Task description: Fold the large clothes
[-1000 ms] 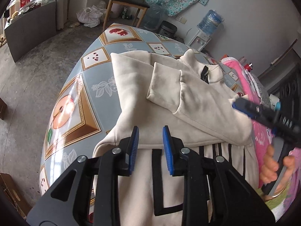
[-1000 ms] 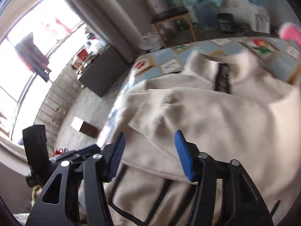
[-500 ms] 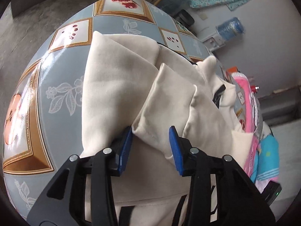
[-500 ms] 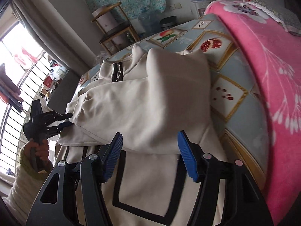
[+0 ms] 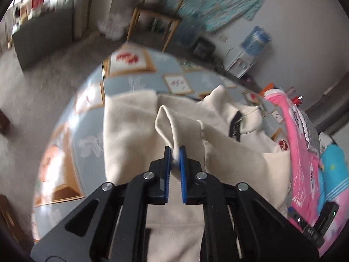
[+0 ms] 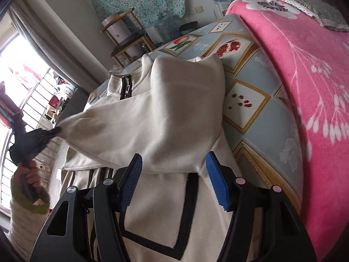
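Note:
A cream zip-up jacket (image 5: 130, 131) with black trim lies on the patterned table (image 5: 91, 131). My left gripper (image 5: 174, 150) is closing tight on the cuff of a sleeve (image 5: 165, 118); the cloth is pinched between the blue pads and lifted off the jacket's body. The right wrist view shows that gripper (image 6: 37, 135) at the far left in a hand, drawing the sleeve (image 6: 109, 126) taut across the jacket (image 6: 187, 100). My right gripper (image 6: 174, 163) is open. Its fingers straddle the folded sleeve's lower edge near the shoulder, and the pads do not press on it.
A pink flowered blanket (image 6: 305, 65) covers the table's right side, close to my right gripper. The tablecloth (image 6: 250, 100) is bare between it and the jacket. A wooden chair (image 5: 152, 13) and a water dispenser (image 5: 253, 43) stand beyond the table's far end.
My left gripper went forward to the sleeve cuff, shut on it and raised it. My right gripper swung over to the jacket's right side and stopped at the fold.

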A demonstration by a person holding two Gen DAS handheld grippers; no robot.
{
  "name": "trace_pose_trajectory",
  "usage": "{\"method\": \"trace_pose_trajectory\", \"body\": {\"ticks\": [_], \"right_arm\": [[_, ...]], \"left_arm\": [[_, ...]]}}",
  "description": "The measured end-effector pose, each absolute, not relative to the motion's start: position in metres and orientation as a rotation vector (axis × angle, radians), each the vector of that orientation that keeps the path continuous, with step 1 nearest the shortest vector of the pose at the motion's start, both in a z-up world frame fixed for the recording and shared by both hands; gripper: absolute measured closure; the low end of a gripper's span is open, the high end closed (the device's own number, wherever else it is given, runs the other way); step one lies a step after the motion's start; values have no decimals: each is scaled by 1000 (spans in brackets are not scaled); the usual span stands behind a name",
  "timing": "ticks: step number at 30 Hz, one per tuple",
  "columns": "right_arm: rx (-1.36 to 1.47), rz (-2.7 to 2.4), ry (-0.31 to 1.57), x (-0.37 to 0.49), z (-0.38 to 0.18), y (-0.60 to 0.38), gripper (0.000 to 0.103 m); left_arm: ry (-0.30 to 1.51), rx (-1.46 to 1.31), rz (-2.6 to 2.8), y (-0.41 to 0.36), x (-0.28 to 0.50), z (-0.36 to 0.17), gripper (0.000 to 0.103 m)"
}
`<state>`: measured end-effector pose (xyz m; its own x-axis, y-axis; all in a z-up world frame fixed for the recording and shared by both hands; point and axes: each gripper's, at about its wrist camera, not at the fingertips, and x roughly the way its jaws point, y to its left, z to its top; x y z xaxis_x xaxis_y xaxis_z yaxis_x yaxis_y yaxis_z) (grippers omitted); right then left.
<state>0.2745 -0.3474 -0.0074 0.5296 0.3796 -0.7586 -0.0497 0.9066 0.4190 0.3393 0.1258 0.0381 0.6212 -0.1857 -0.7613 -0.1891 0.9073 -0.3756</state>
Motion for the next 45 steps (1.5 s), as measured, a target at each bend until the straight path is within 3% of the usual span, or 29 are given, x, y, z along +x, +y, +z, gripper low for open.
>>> {"method": "trace_pose_trajectory", "body": {"ticks": [2,8,15,20,23,24,25,26,32,35,38,40,45], "right_arm": [[363,252,991,277,-7,-351,43],[359,267,1082,296,-9,-357,43],[521,226,1143,358,-13,-388,43],[462,113,1142,401,-31,-385,44],[422,82,1135,418,-40,-381,62],[411,78,1131,422,-40,-378,73],[403,82,1128,424,-40,-375,90],[395,83,1114,423,-37,-372,95],[301,42,1032,414,-25,-367,97],[275,37,1077,421,-37,-368,96],[288,18,1049,411,-22,-372,80],[272,14,1006,396,-4,-370,49],[141,120,966,355,21,-331,42]], "left_arm": [[908,-449,33,130,328,38,95],[1050,-508,89,153,320,-28,95],[1018,-501,90,154,303,-30,95],[991,-479,98,155,290,-24,95],[995,-486,96,158,285,-28,95],[995,-493,94,159,284,-29,95],[992,-499,90,160,283,-30,95],[990,-501,87,161,281,-31,95],[974,-489,96,159,275,-31,95],[979,-484,107,158,273,-32,91],[956,-488,109,163,268,-23,86],[918,-485,124,168,262,-13,76],[867,-427,62,158,268,9,63]]}}
